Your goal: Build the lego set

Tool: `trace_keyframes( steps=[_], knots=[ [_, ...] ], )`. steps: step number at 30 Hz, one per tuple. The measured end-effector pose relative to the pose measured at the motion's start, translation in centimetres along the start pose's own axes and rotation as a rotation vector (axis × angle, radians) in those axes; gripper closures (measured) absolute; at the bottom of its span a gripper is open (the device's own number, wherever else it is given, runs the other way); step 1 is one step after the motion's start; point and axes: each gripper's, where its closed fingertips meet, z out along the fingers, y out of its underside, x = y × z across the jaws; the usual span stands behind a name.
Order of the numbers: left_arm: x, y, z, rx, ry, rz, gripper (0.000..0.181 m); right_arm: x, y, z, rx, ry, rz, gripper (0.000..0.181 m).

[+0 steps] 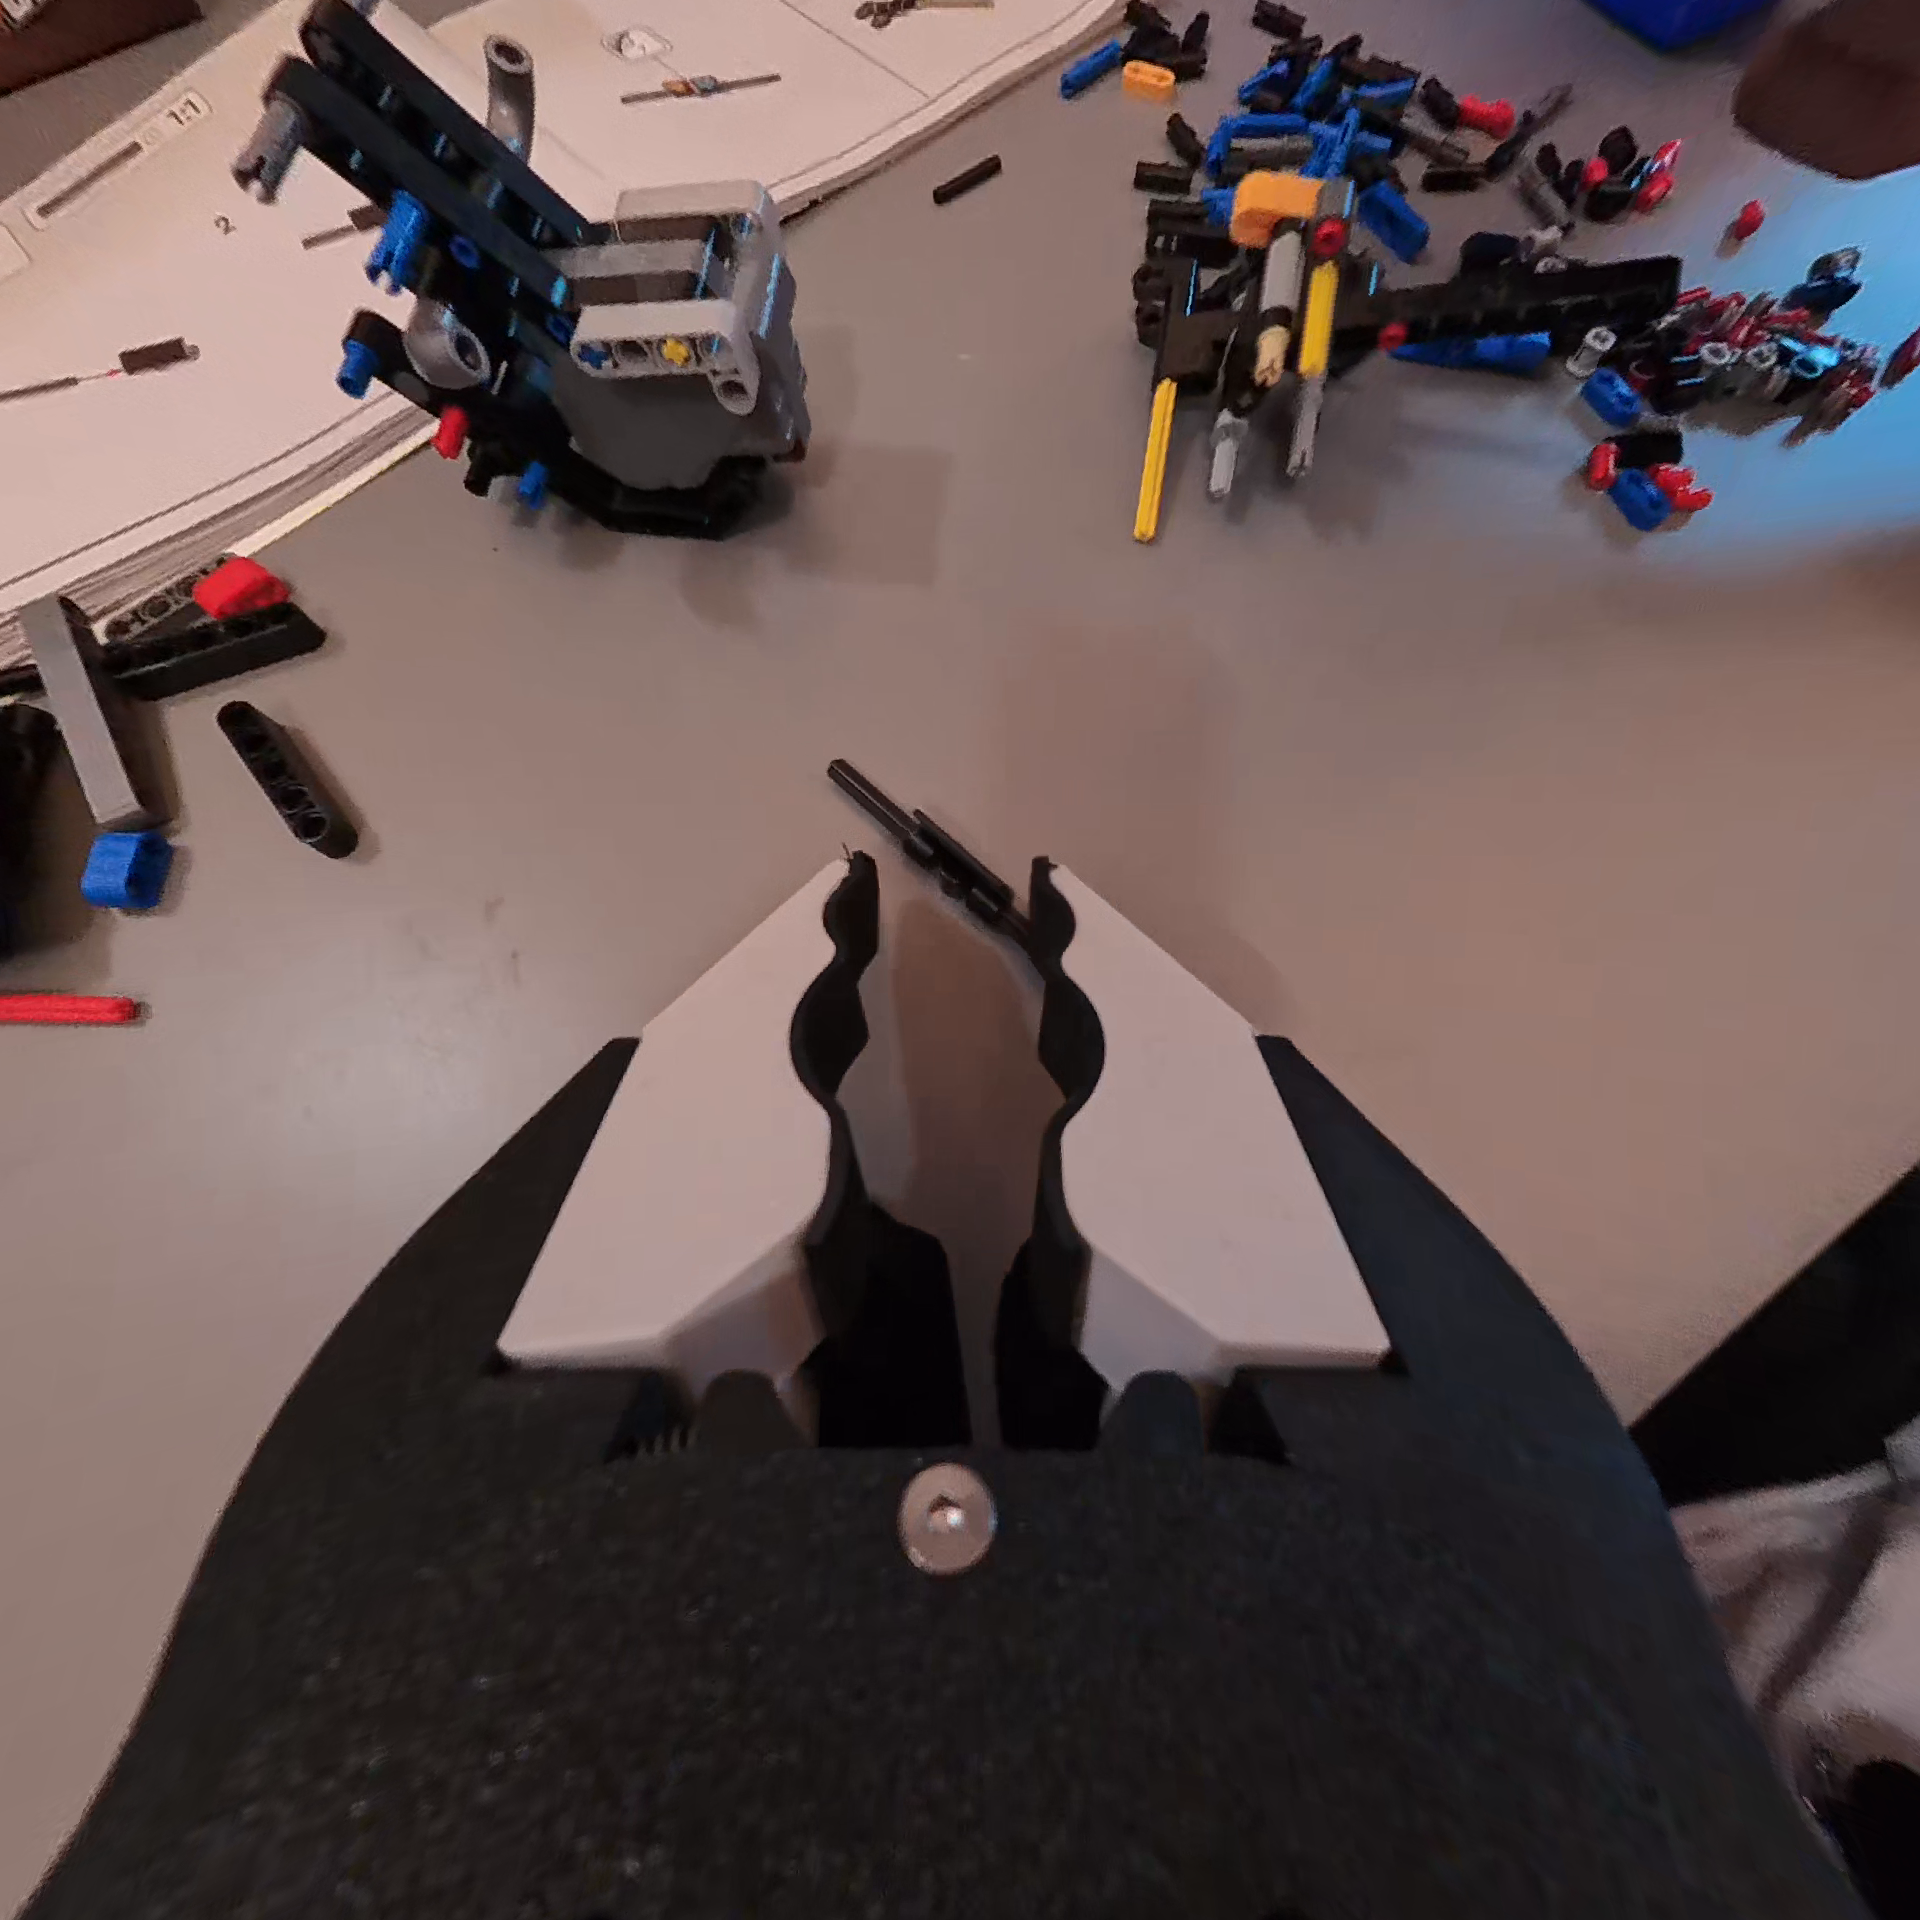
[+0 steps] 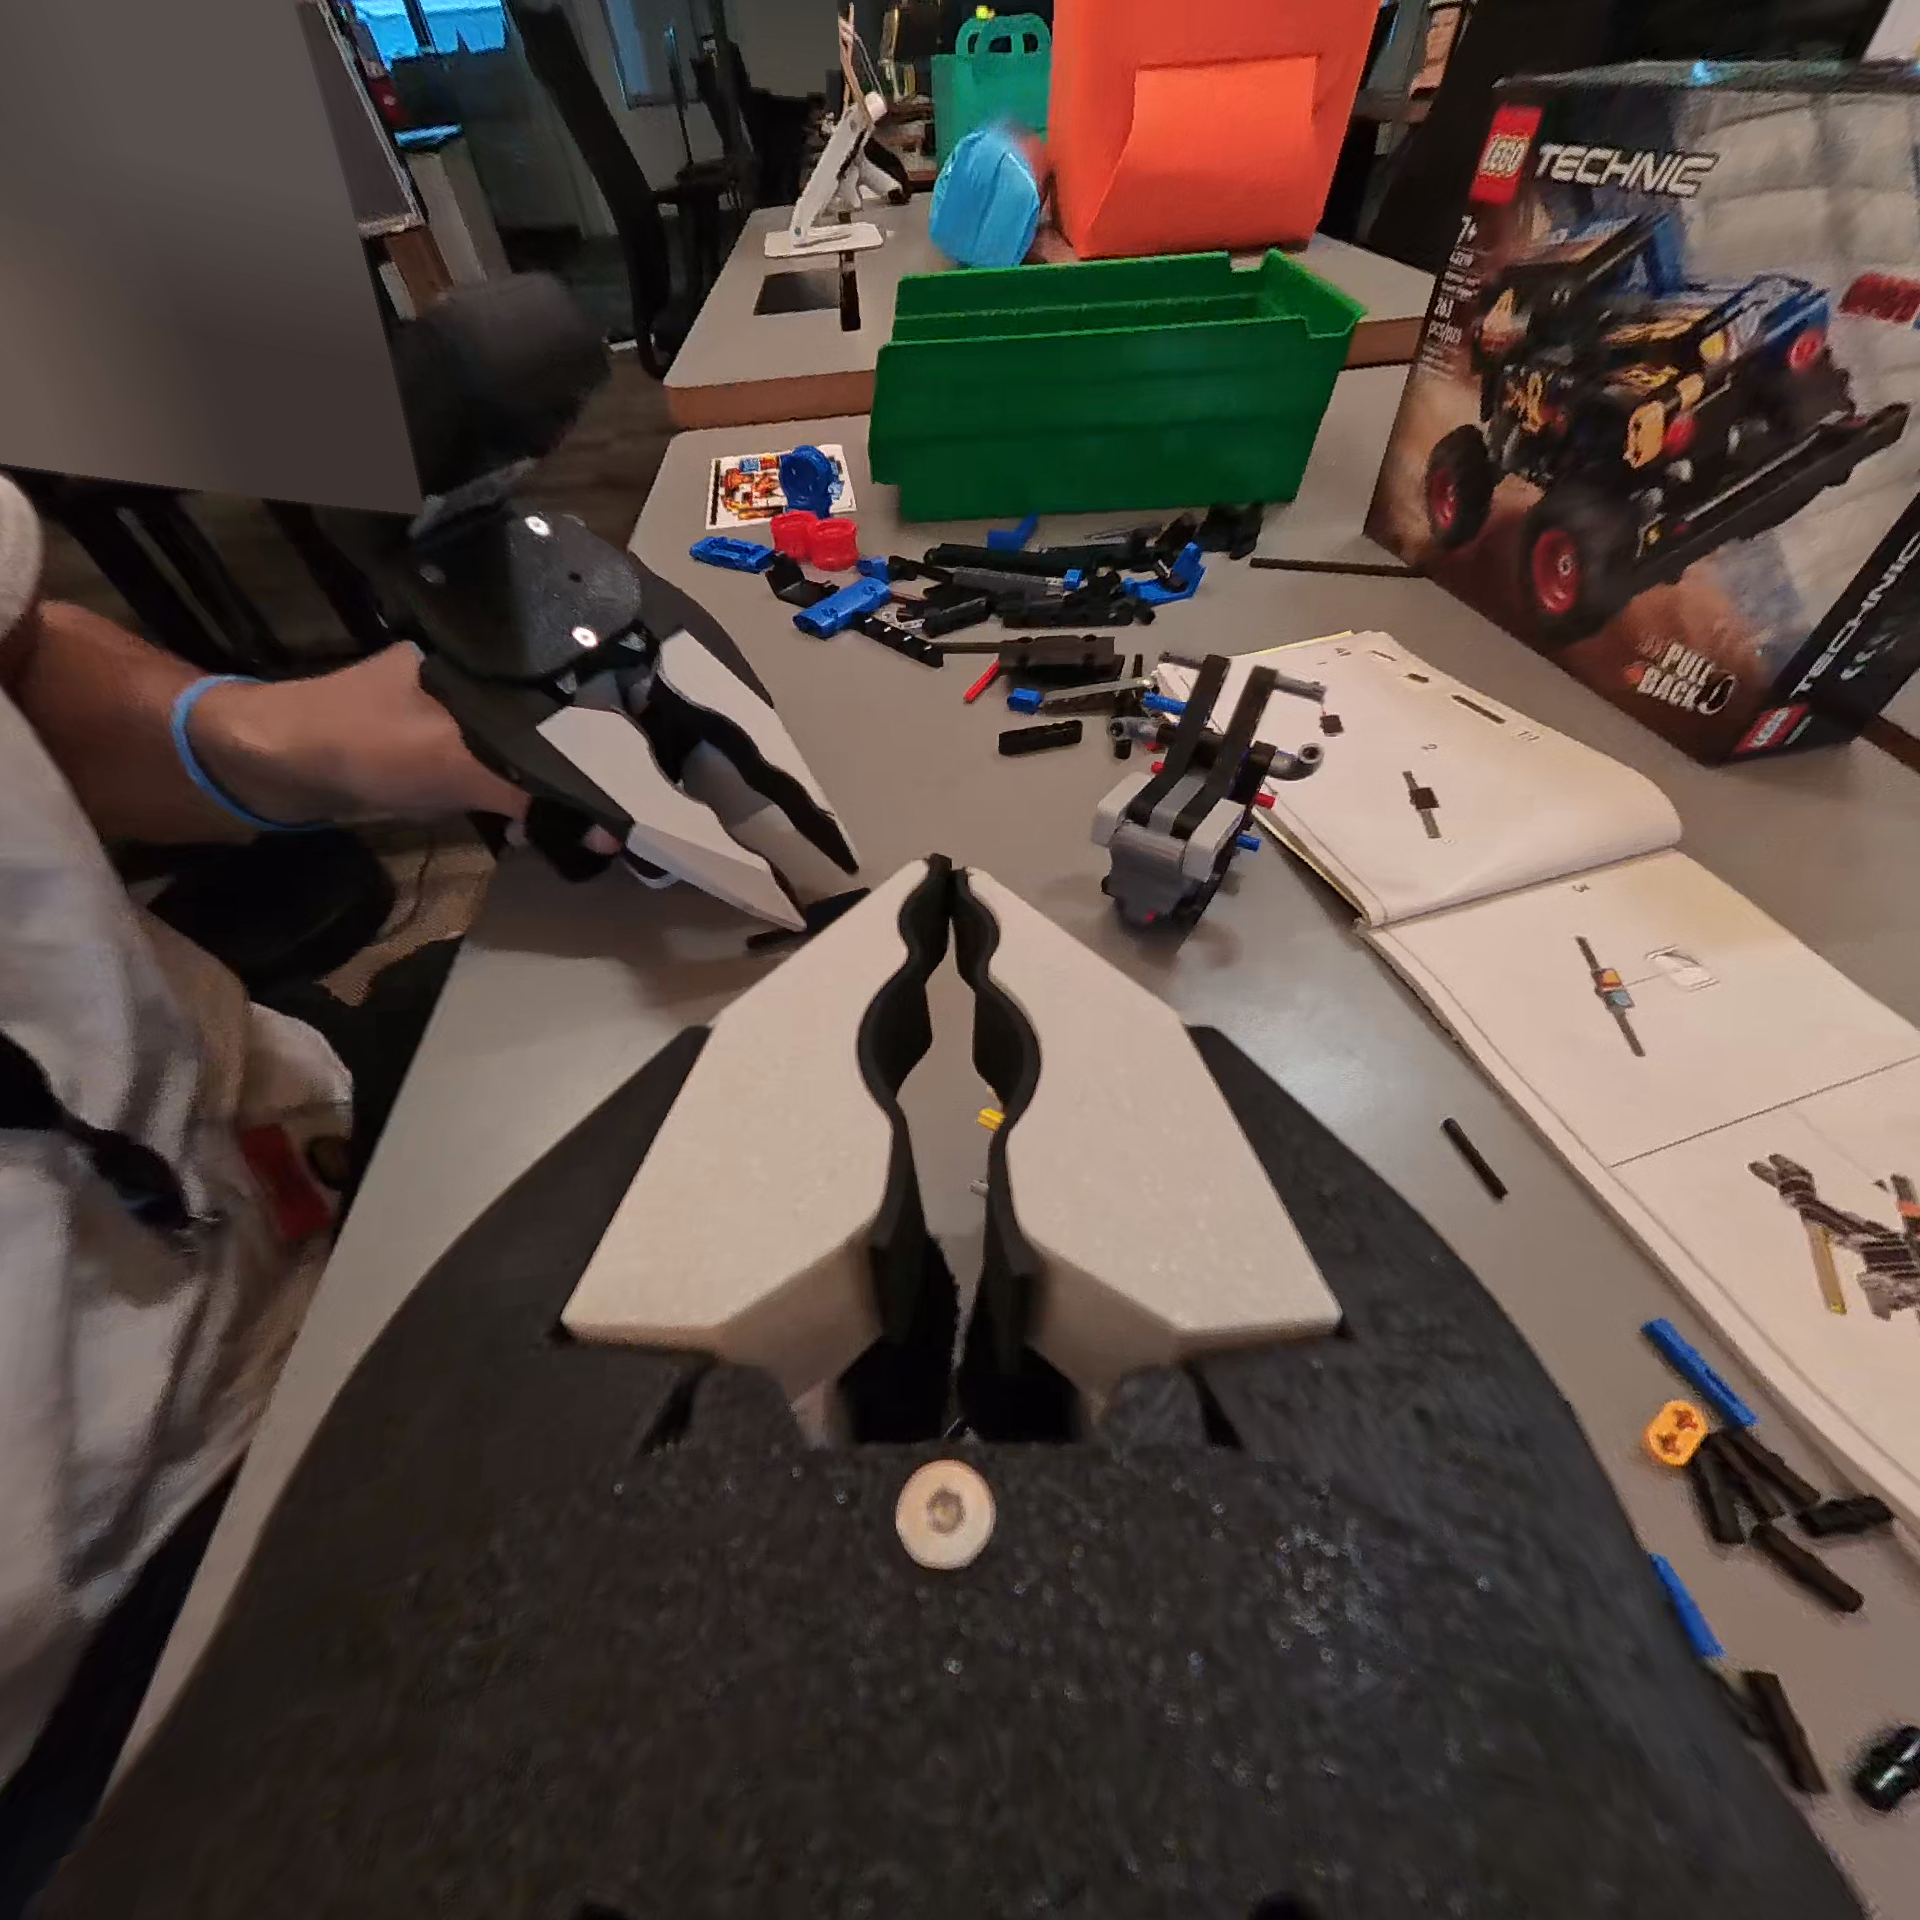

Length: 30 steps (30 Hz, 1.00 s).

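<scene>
Pickup of a small part looked to be the step in hand: the left gripper (image 1: 954, 871), jaws narrowly apart, sat over a black pin (image 1: 925, 844) on the table (image 1: 1351, 831). The right gripper (image 2: 951, 875) was closed and empty. The half-built model (image 1: 623, 343) stood well apart; next, close squarely on the pin.
</scene>
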Motion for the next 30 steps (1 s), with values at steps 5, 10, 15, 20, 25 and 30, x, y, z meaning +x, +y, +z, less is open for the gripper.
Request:
trace_keyframes(
  steps=[5, 10, 15, 20, 25, 30],
  knots=[
    [-0.4, 0.4, 1.0, -0.068, 0.061, 0.017, 0.162, 1.2, 0.1, -0.5, 0.023, 0.000, 0.096, 0.181],
    [0.8, 0.4, 1.1, -0.115, 0.231, 0.278, 0.170, 1.1, 0.6, -0.3, 0.017, -0.037, 0.142, 0.181],
    [1.5, 0.6, 0.9, -0.165, 0.439, 0.491, 0.172, 0.4, 1.5, 0.2, -0.033, -0.066, 0.139, 0.181],
    [1.7, 1.0, 0.4, -0.179, 0.549, 0.510, 0.165, -0.1, 2.5, 0.9, -0.079, -0.093, 0.149, 0.181],
    [1.0, 1.6, -0.4, -0.146, 0.492, 0.480, 0.156, -0.5, 3.4, 1.5, -0.111, -0.110, 0.141, 0.181],
    [1.4, 1.4, -0.2, -0.115, 0.439, 0.471, 0.164, -1.3, 3.6, 1.8, -0.125, -0.137, 0.125, 0.181]
  ],
)
